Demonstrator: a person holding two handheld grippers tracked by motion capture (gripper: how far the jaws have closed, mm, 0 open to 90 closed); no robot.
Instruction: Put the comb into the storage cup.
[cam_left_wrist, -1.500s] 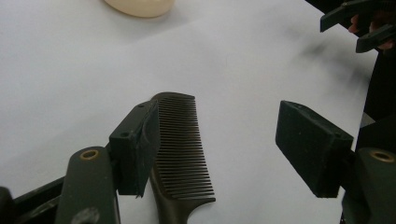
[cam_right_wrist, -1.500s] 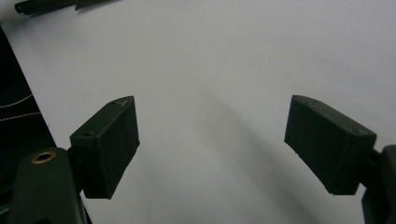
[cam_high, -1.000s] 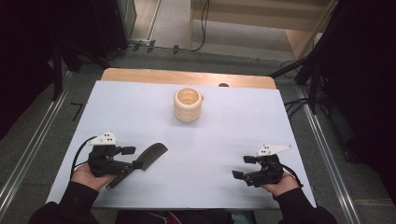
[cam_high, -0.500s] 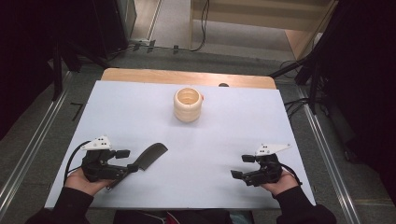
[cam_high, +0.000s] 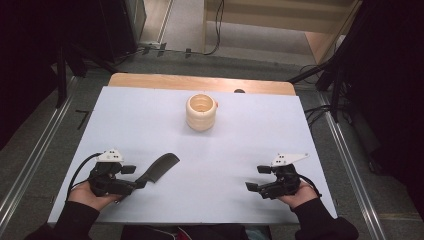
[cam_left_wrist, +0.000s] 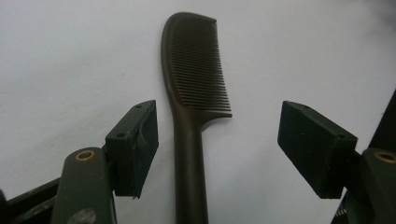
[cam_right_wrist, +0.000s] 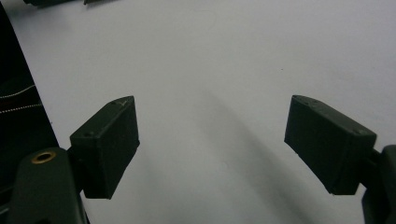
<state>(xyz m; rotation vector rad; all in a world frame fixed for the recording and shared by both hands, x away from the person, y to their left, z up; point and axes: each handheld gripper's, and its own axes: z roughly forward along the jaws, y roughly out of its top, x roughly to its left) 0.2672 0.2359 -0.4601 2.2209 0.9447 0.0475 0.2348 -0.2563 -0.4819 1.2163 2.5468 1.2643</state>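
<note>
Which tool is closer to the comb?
Left. The left tool sits open astride the comb handle, not touching it. The right tool rests far across the table.

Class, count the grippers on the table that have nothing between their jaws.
1: the right gripper, near the table's front right. The left gripper, front left, stands open around the comb handle.

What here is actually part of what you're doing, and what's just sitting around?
In use:
- dark comb, its handle lying between the open jaws of the left gripper, not yet clamped
- left gripper

Sitting by:
- cream ribbed cup, upright at the far middle of the table
- right gripper, open over bare table
</note>
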